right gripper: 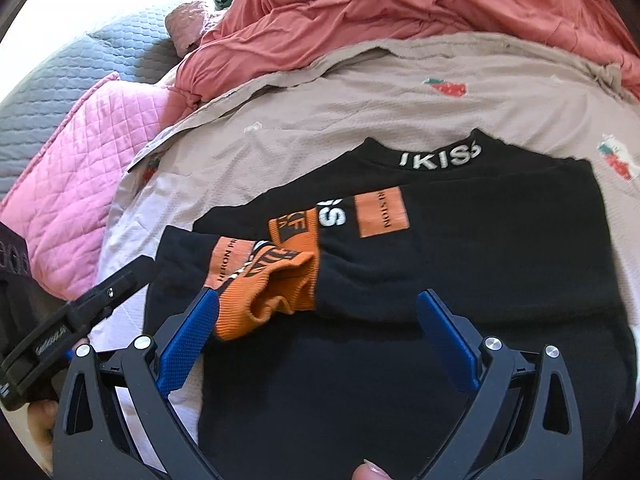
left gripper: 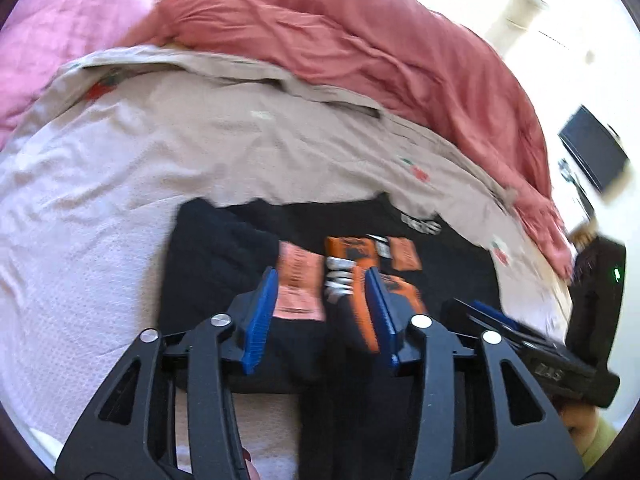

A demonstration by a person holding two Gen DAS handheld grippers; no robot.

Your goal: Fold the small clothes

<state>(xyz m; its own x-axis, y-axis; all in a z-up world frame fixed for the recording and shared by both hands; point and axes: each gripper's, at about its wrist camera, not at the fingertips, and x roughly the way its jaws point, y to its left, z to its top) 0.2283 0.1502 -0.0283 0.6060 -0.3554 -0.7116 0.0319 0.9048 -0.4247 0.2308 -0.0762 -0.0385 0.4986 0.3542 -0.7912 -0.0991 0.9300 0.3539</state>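
black sweatshirt (right gripper: 460, 264) spread flat on the bed (right gripper: 320, 120), collar toward the red duvet (right gripper: 400, 4), both sleeves drawn across the chest. orange cuff (right gripper: 272, 300) lying bunched just left of the sweatshirt's middle, touching the right claw's left pad. right claw (right gripper: 324, 340) gaping wide above the lower chest, pinching nothing. left claw (left gripper: 324, 316) parted partway over the folded sleeves, an orange patch (left gripper: 300, 288) showing between the pads, no cloth pinched so far as can be told. likely step: sleeves in, body fold next. worth smoothing the bunched cuff flat first, then taking the hem at both corners nearest the claws, lifting evenly, laying it up toward the collar, keeping the sleeves from sliding out. risk: uneven lift skewing the fold.
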